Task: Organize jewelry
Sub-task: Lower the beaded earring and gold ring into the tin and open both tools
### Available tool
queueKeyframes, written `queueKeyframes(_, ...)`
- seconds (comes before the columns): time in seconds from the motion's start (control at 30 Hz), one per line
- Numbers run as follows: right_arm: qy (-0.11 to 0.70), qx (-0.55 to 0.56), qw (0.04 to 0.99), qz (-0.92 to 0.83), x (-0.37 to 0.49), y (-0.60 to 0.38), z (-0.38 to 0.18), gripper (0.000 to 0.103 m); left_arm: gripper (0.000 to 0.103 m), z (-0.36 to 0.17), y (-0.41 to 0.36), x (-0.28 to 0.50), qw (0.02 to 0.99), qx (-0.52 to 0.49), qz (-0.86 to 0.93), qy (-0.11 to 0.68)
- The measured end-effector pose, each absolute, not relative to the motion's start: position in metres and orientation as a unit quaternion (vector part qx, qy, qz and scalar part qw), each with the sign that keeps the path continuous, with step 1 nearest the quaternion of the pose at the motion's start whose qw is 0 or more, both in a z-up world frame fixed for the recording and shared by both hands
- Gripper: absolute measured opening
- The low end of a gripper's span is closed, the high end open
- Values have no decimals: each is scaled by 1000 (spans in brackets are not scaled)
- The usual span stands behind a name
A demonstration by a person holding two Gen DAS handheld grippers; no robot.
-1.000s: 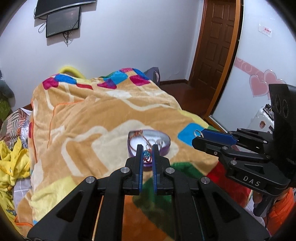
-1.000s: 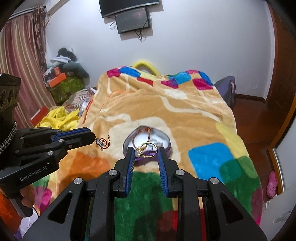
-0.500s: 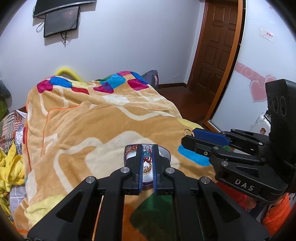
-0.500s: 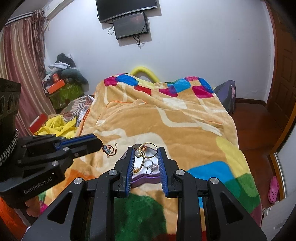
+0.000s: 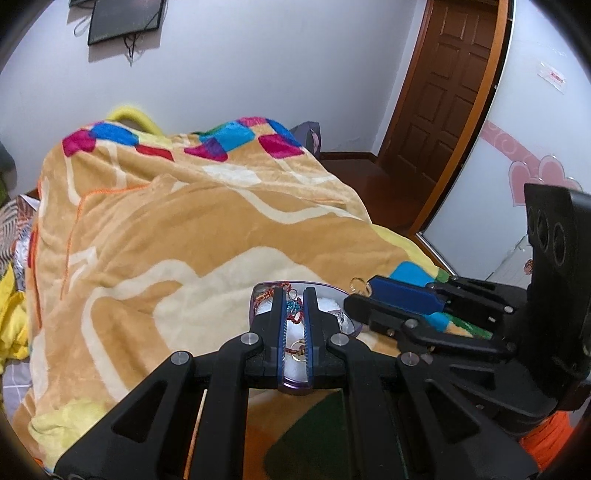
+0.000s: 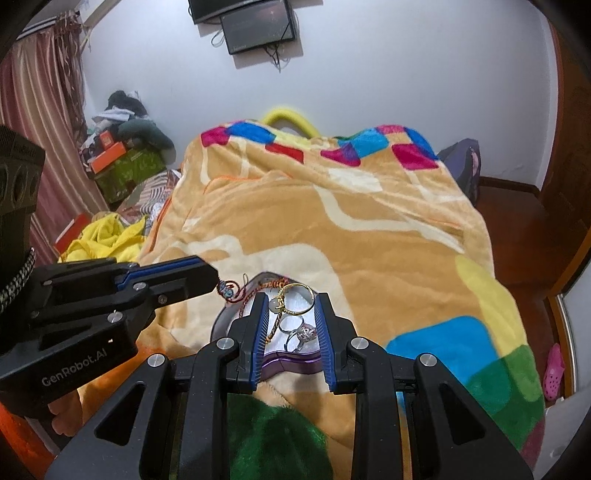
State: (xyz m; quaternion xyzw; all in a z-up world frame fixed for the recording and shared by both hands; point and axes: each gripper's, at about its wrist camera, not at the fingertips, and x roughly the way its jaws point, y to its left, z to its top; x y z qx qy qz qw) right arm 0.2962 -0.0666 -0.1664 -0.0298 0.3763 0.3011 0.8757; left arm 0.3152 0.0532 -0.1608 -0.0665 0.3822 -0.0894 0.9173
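The left gripper (image 5: 294, 314) hangs over a purple tray (image 6: 236, 314) that sits on the blanket (image 5: 166, 229), at the near end of the bed. Its blue-padded jaws stand almost closed, pinching a red-and-teal charm (image 5: 293, 308) between the tips; a red cord (image 6: 258, 290) trails from the charm down to the tray's far-left rim. In the right wrist view that same gripper (image 6: 218, 282) reaches in from the left, with the charm (image 6: 228, 290) dangling just off its tip, above the tray's left edge.

The right gripper (image 6: 290, 308) is over the near side of the tray, jaws set a moderate way apart, gripping a gold bangle (image 6: 295, 299) across its width. The bangle stands tilted above the tray's white lining. Below it in the tray lie two silver rings (image 6: 301, 334), touching one another, and a braided bracelet (image 6: 271, 332) along the left pad. In the left wrist view the right gripper (image 5: 360, 291) comes in from the right, and a little of the gold bangle (image 5: 357, 284) shows at its tip, above the tray's right rim.

Far off, a screen (image 6: 258, 31) hangs on the white wall. A brown door (image 5: 443, 92) stands at the right, and yellow cloth (image 6: 103, 236) lies left of the bed.
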Motion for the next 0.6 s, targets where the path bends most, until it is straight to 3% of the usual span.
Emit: queueKeyframes(0.6,409,-57,852,321,308,-54,-186,23,7,-173,54,327,908,-70,-94,401)
